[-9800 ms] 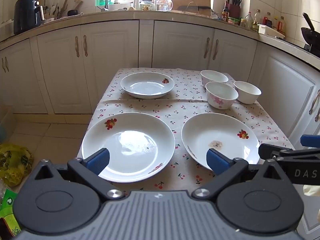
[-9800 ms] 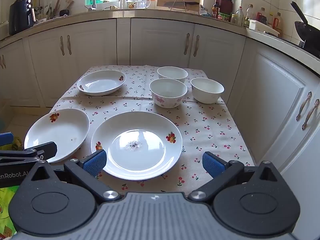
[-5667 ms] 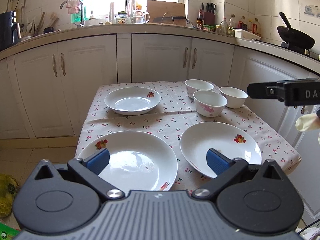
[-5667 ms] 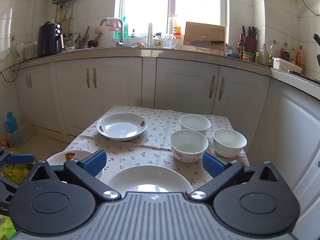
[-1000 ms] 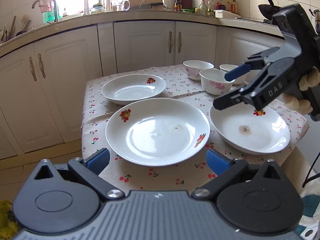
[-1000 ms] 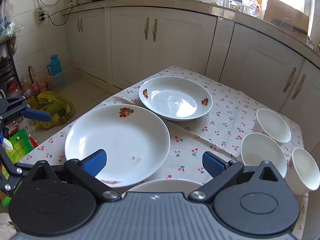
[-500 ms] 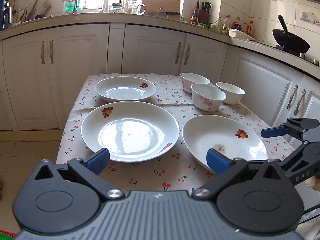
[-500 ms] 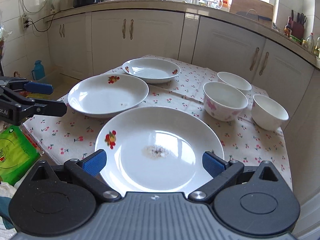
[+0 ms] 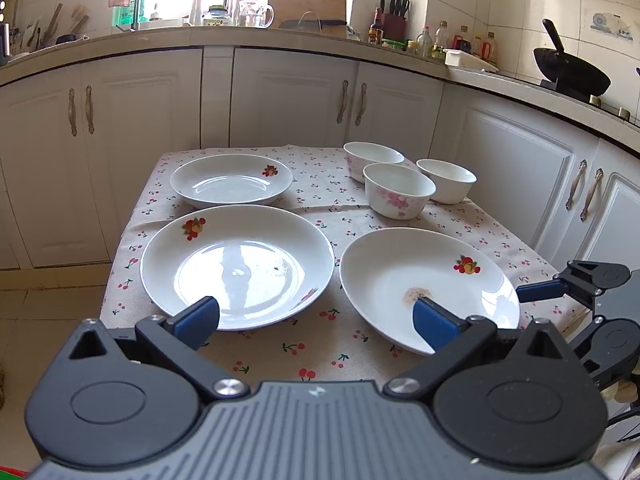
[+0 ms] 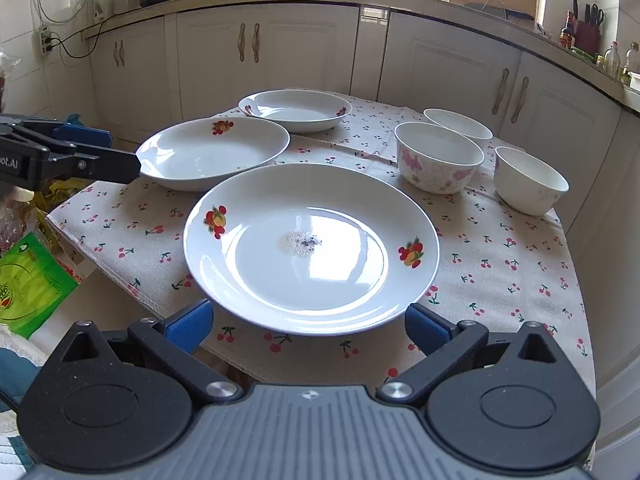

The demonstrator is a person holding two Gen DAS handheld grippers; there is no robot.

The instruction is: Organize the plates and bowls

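On the cherry-print tablecloth (image 10: 500, 264) sit three plates and three bowls. The right gripper (image 10: 306, 322) hangs just in front of the near plate (image 10: 312, 248), jaws spread wide with nothing between them; a small crumb patch sits at that plate's middle. The left gripper (image 9: 316, 318) is also wide and holds nothing, low over the near table edge by the second plate (image 9: 236, 264). Its tip seems to reach that plate's rim, though contact is unclear. The far plate (image 9: 230, 180) lies behind, the bowls (image 10: 438, 156) grouped at the right
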